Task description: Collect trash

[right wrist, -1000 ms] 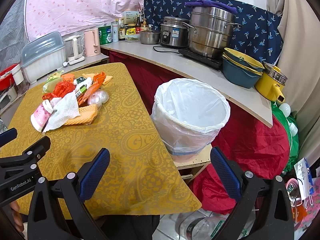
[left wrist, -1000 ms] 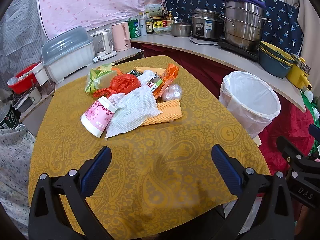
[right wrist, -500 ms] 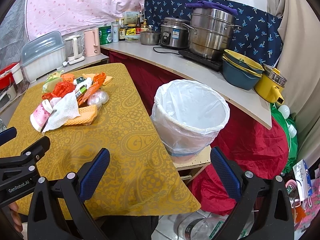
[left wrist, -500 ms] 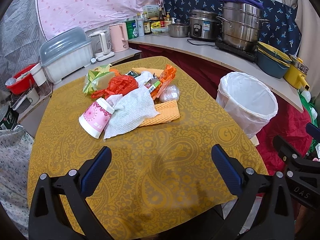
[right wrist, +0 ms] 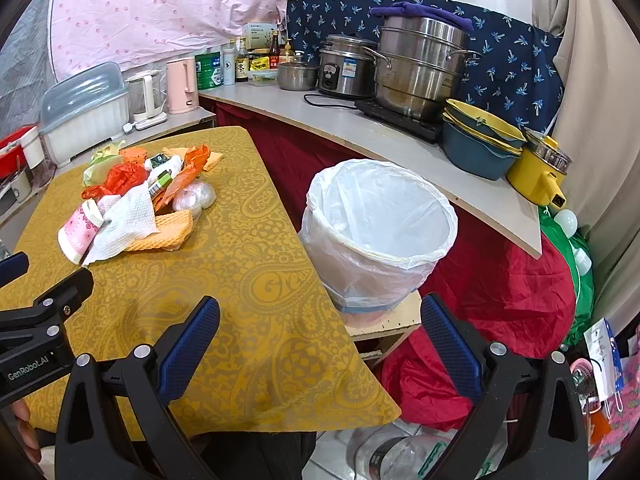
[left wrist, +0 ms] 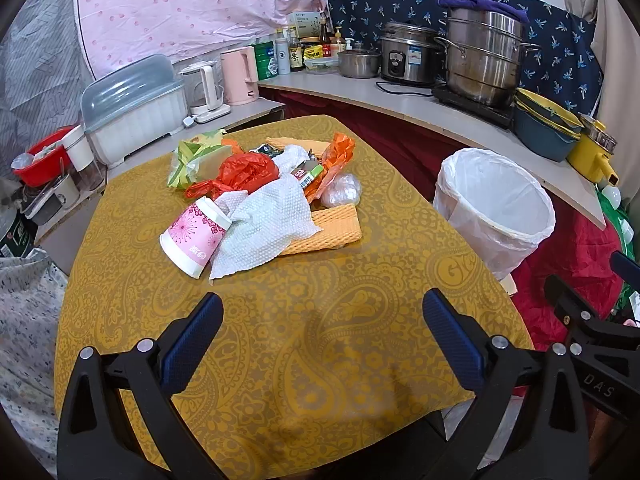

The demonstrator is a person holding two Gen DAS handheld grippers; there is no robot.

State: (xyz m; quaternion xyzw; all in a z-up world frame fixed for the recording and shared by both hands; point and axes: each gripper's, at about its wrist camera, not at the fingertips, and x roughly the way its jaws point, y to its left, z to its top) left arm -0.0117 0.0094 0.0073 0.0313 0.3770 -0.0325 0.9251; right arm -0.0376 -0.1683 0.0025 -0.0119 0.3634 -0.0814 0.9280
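Observation:
A heap of trash lies on the yellow table [left wrist: 320,340]: a pink paper cup [left wrist: 194,236] on its side, a white paper towel [left wrist: 268,226], a red plastic bag [left wrist: 246,172], an orange wrapper [left wrist: 338,152], a clear crumpled bag [left wrist: 342,196] and a green packet [left wrist: 192,156]. The heap also shows in the right wrist view, with the cup [right wrist: 78,232]. A white-lined bin [left wrist: 496,212] [right wrist: 380,232] stands right of the table. My left gripper [left wrist: 322,316] is open and empty over the near table. My right gripper [right wrist: 320,316] is open and empty at the table's right edge.
An orange cloth [left wrist: 332,228] lies under the trash. A counter [right wrist: 360,128] behind holds steel pots [right wrist: 420,64], a rice cooker, stacked bowls [right wrist: 480,140] and a yellow pot. A dish box [left wrist: 132,108] and kettles stand at the left. Red cloth [right wrist: 500,292] lies right of the bin.
Both grippers have shifted slightly; the views drifted a little and the trash heap sits marginally lower in the left view. Nothing was grasped.

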